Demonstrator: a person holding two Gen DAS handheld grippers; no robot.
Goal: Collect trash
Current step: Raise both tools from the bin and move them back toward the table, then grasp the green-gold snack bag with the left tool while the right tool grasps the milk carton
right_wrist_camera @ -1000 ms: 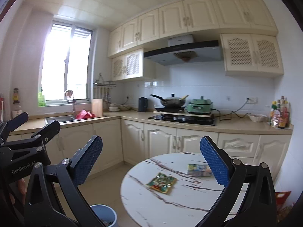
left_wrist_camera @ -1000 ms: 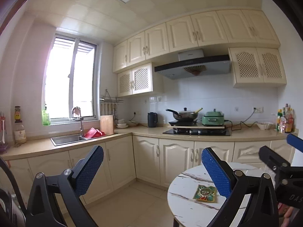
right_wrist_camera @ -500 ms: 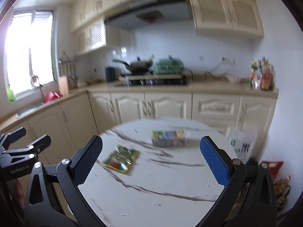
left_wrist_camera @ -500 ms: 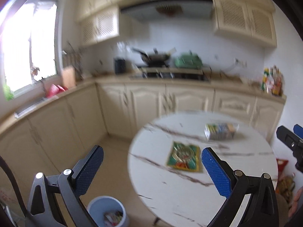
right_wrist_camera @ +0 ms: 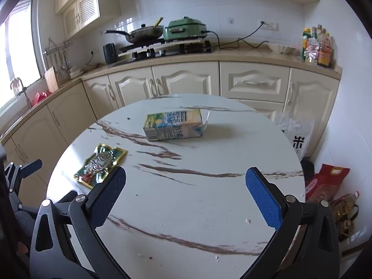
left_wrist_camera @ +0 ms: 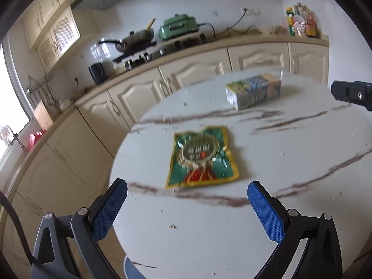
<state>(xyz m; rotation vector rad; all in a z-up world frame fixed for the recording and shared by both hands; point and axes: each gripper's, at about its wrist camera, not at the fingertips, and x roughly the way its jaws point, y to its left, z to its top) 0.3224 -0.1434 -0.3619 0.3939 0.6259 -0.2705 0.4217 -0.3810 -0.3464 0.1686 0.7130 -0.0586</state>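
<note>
Nothing collected yet, judging by how things lie: both pieces of trash still sit on the round white marble-pattern desk (right_wrist_camera: 186, 209). The flat green-and-yellow foil snack wrapper (left_wrist_camera: 201, 158) lies near the desk's left edge, straight ahead of the left tool (left_wrist_camera: 187, 209) and between the lines of its blue pads, not touched. The yellow-and-blue drink carton with a white straw (right_wrist_camera: 173, 125) lies on its side toward the desk's far side, well apart from the wrapper, ahead of the right tool (right_wrist_camera: 186, 196).

Both tools stand wide apart and empty, held above the near part of the desk. The left wrist view is motion-blurred, so fine detail on the wrapper is unclear.

Left to do, as a judgement: grasp the wrapper, grasp the carton, drop both in a bin. A curved blue rim (left_wrist_camera: 126, 267) shows below the desk's near-left edge in the left view; likely a bin, but too little is visible to be sure.

Room and edges:
- Desk surface between the tools and the trash is bare apart from small crumbs; open approach to both items.
- Wrapper is thin and flat on the surface, so the pinch will probably need a low angle or a slide toward the edge; the left edge is close.
- Carton has open space on all sides.
- Cream kitchen cabinets (right_wrist_camera: 186, 81) stand beyond the desk, apart from it.
- White plastic bag (right_wrist_camera: 295, 134) and red bags on the floor (right_wrist_camera: 325, 181) sit off the desk's right side, clear of the reach.
- The right tool's tip shows at the right edge of the left view, apart from the carton.
</note>
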